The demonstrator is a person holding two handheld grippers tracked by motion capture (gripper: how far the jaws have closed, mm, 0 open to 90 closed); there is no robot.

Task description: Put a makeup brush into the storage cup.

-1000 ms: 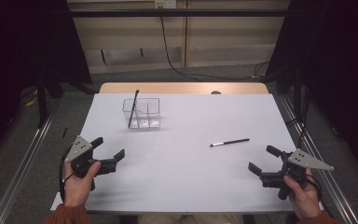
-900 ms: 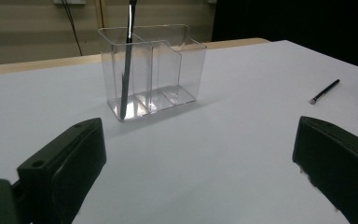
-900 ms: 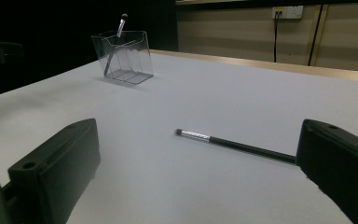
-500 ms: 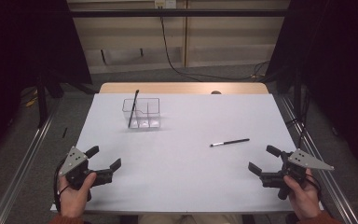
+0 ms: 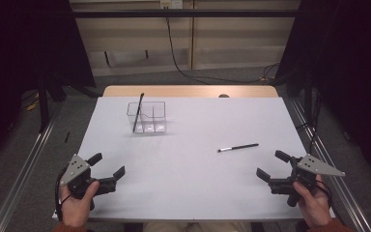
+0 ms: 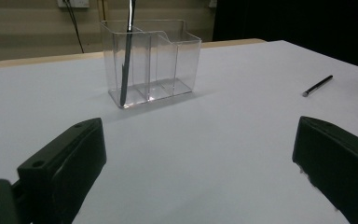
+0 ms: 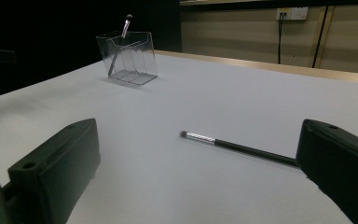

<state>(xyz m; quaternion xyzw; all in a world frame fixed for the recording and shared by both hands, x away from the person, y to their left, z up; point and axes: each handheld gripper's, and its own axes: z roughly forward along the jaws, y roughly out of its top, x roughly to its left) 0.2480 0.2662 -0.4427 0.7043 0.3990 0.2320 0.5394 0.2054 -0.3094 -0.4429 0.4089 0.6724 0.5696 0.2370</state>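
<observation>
Both tools gape (empty) near table edge, brush apart.

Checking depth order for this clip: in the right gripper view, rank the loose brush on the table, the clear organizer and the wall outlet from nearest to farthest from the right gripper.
1. Loose brush: lying flat on the table just ahead of the right gripper.
2. Clear organizer: far across the table, upper left, with another brush standing in it.
3. Wall outlet: on the back wall, upper right.
</observation>
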